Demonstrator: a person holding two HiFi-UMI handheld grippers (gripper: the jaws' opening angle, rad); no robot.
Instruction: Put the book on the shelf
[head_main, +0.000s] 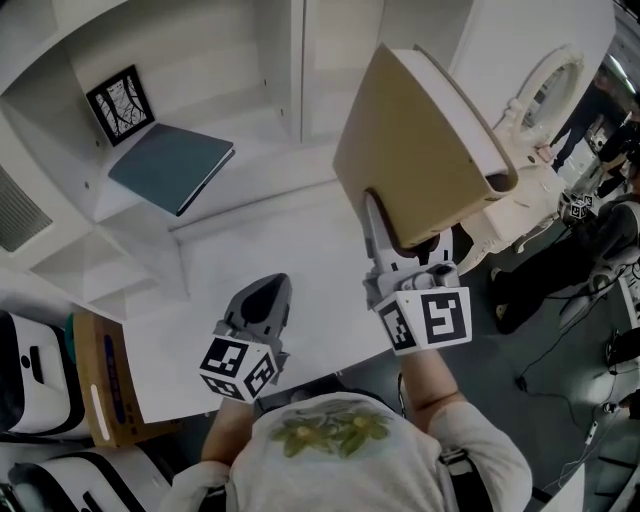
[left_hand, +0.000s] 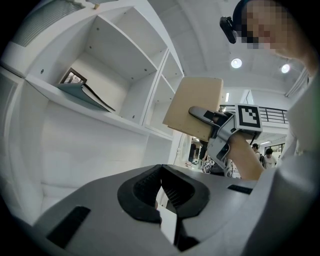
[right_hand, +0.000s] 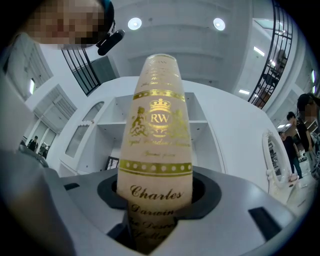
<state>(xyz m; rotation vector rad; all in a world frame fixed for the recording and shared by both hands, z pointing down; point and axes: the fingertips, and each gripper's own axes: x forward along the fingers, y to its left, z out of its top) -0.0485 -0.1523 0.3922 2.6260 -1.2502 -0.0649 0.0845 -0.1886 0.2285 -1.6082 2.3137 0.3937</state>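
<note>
Head view showed the white shelf behind the desk, with the tan book raised in front of the shelf's middle column, not yet inside any compartment. The right gripper had its jaws spread wide and clamped over the covers at the spine's lower end, likely so the free end could lead in, clear of the teal book lying flat in the shelf's left compartment. The left gripper, jaws closed on nothing, sat low before the shelf, probably out of the way.
</note>
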